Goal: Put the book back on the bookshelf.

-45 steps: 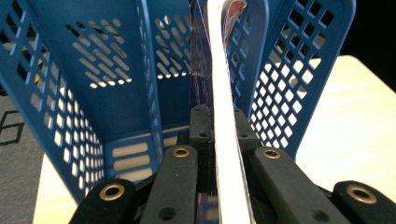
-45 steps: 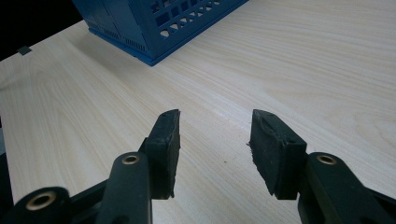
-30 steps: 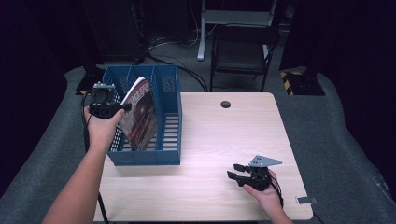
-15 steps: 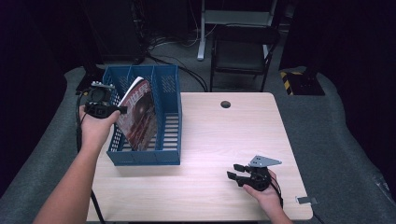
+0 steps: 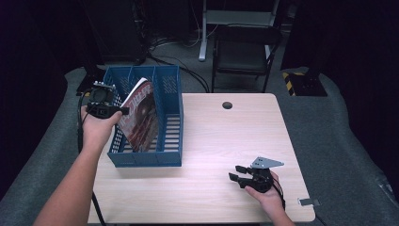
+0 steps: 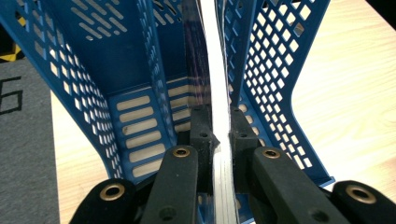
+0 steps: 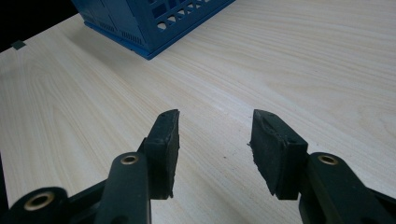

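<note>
the left tool (image 5: 123,111) pinches the magazine (image 5: 140,117) by its upper left edge, the magazine leaning lengthwise in the blue file rack (image 5: 170,117), while the right tool (image 5: 237,173) rests open at lower right

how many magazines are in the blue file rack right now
1. The magazine leans in the blue file rack, in its left or middle slot, its top edge pinched by the left gripper. Others lying flat could be hidden.

I see a light wood table (image 5: 211,141) under my claws with a round cable hole (image 5: 227,105) far ahead of my right claw, a black chair (image 5: 244,52) beyond it, grey carpet (image 5: 339,141) off to its right, yellow-black hazard tape (image 5: 289,77) farther back.
</note>
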Tool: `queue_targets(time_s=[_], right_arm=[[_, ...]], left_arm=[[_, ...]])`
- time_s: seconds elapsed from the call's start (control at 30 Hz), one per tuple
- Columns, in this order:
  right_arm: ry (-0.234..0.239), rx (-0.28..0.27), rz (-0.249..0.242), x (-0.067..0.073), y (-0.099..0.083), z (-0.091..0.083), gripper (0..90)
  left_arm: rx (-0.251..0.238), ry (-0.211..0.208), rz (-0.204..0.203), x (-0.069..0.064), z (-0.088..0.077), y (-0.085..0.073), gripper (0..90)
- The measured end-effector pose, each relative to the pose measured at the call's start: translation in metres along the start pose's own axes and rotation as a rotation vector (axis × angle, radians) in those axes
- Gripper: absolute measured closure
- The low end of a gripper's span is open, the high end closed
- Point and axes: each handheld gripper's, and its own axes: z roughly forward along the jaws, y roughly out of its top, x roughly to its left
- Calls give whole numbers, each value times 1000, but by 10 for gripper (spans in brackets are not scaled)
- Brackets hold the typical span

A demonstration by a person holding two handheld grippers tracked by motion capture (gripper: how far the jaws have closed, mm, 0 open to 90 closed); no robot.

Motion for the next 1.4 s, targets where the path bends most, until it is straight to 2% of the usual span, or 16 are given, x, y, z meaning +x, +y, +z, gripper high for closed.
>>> queue_targets(time_s=[0.13, 0.33, 0.7, 0.87, 1.4], right_arm=[[2, 2, 0, 0, 0, 0, 519], [-2, 2, 0, 0, 0, 0, 520], [-3, -3, 2, -1, 0, -1, 520], [-4, -4, 3, -2, 0, -3, 520], [-1, -16, 10, -2, 0, -4, 520]], left_arm=[[-8, 2, 8, -2, 1, 1, 840], [-23, 7, -19, 1, 2, 2, 842], [-41, 17, -46, 6, 5, 10, 842], [-69, 38, -74, 7, 7, 16, 842], [-111, 110, -136, 11, 22, 30, 842]])
